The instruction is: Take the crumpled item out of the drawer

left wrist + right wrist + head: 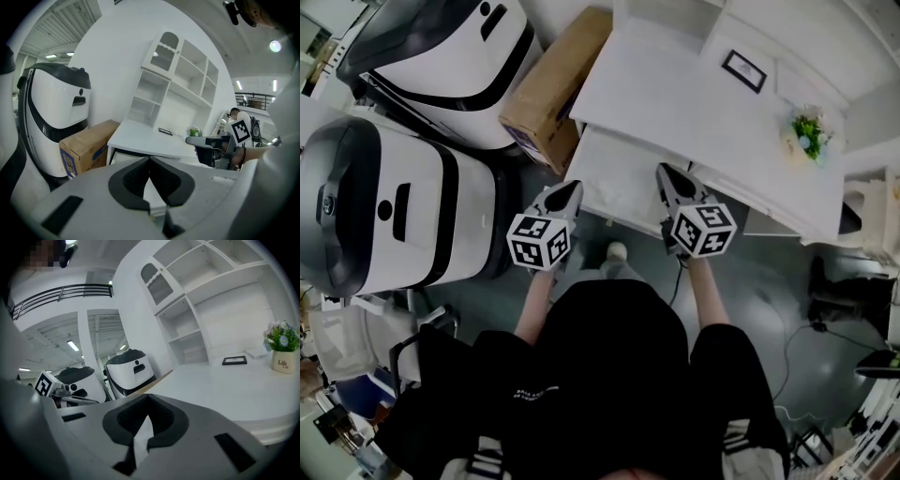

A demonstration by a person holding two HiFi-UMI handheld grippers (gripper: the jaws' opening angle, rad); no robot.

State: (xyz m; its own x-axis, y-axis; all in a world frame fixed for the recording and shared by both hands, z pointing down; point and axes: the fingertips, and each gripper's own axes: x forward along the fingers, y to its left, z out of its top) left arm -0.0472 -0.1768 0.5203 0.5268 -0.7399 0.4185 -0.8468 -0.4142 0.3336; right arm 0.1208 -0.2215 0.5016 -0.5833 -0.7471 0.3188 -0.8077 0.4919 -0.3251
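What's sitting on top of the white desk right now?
On the white desk: a black picture frame and a small potted plant. The right gripper covers part of its front edge, so anything there is hidden.

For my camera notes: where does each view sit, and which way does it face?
Head view: on the head, facing steeply down at the desk; forearms, left gripper, right gripper show.
Left gripper view: on that gripper, facing desk and shelves; its fingers show.
Right gripper view: likewise, facing the desk; its fingers show.
All share the picture frame and plant.
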